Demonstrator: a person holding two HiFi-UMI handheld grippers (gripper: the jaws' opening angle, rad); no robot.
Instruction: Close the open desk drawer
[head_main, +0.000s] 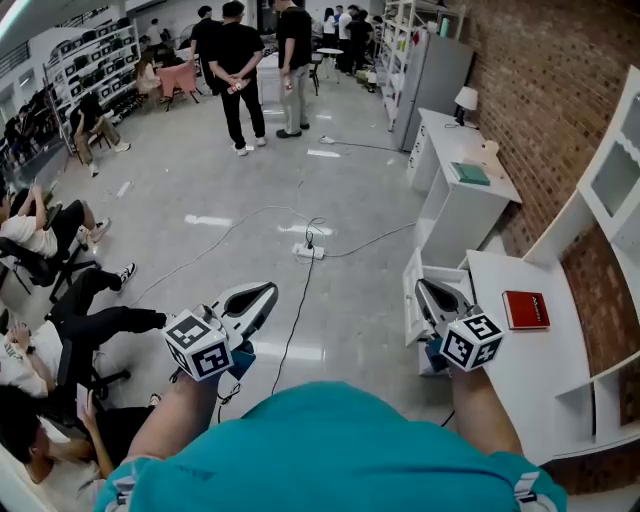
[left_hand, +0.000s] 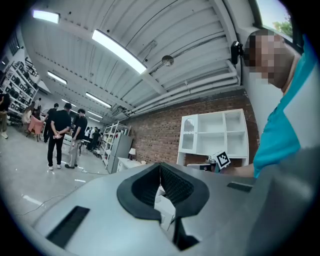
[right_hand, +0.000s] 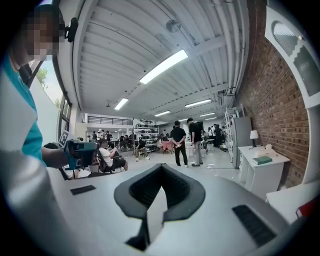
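While the drawer (head_main: 411, 312) stands pulled out from the white table (head_main: 512, 362) at the right, the right gripper (head_main: 422, 285) hovers over it, jaws together and empty. The left gripper (head_main: 268, 290), likewise closed on nothing, hangs over the floor (head_main: 200, 180).

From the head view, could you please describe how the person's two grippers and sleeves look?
Both the left gripper and right gripper have pale grey shells, with black ribbed lining on the jaws. Each carries a white cube printed with black square markers, by a blue handle. The person wears a teal shirt with short sleeves.
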